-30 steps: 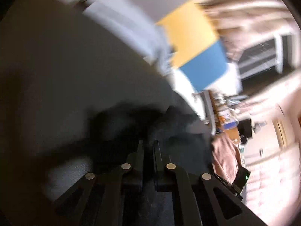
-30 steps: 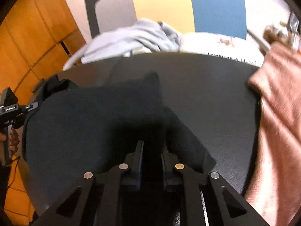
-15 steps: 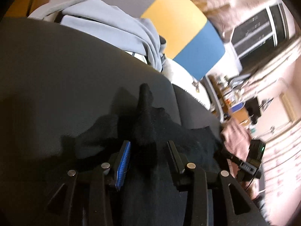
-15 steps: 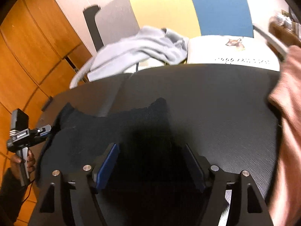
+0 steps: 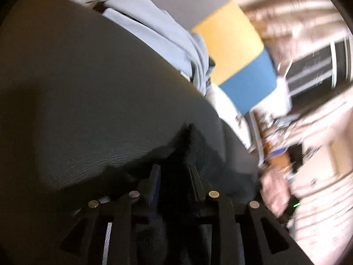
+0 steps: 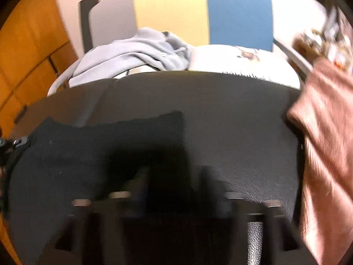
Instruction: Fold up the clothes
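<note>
Dark leather tabletop (image 6: 231,114) carries the black garment (image 6: 99,145), lying flat at its left. Left gripper (image 5: 174,172) jaws, just narrowing, stand part-open astride a raised fold; grip uncertain. Right gripper (image 6: 174,183) stands wide, holding nothing. Fold step appears released; next move likely needs a fresh edge grasp.

A grey, yellow and blue panel (image 6: 203,15) stands behind the dark table (image 6: 231,114).
</note>
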